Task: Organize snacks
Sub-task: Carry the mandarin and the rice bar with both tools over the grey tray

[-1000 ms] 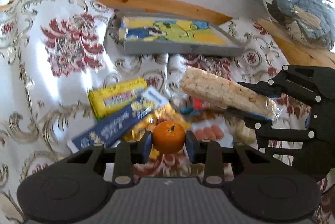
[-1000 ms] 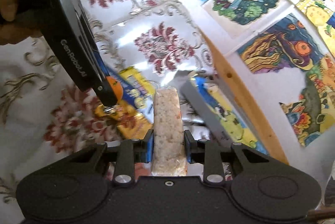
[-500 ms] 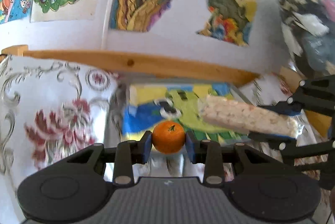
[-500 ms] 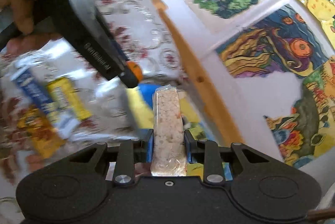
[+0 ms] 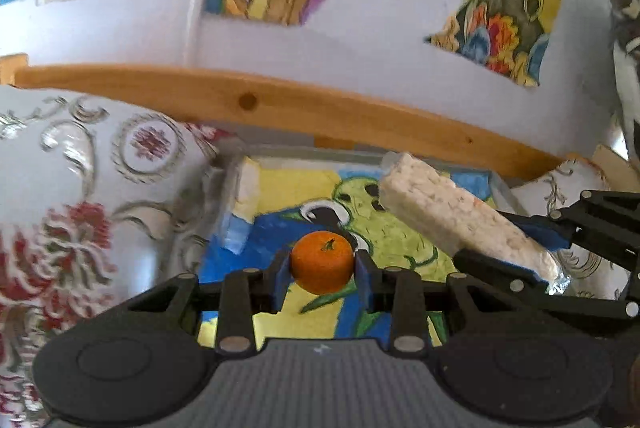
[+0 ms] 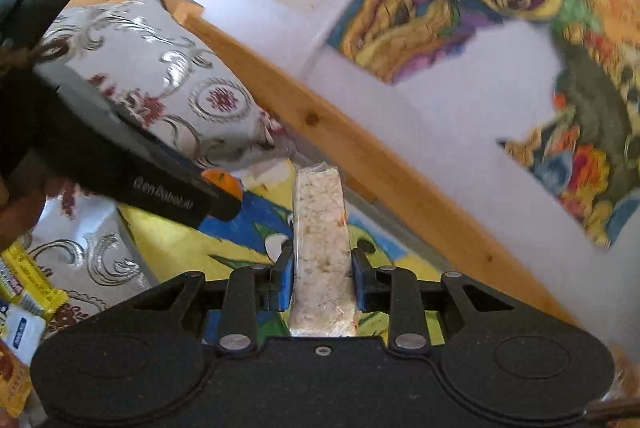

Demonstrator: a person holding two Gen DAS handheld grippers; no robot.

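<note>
— Two snacks are up at once: the left gripper has its jaws clamped on a tangerine, the right gripper clenched on a wrapped rice bar, both above the painted tray.
— How should they go in?
— Lower each to the tray floor, apart, then release.
— Any difference between views?
— Only the right wrist shows loose packets on the patterned cloth.

There are two grippers, one tangerine, one wrapped rice bar, one painted tray and at least two yellow snack packs.
</note>
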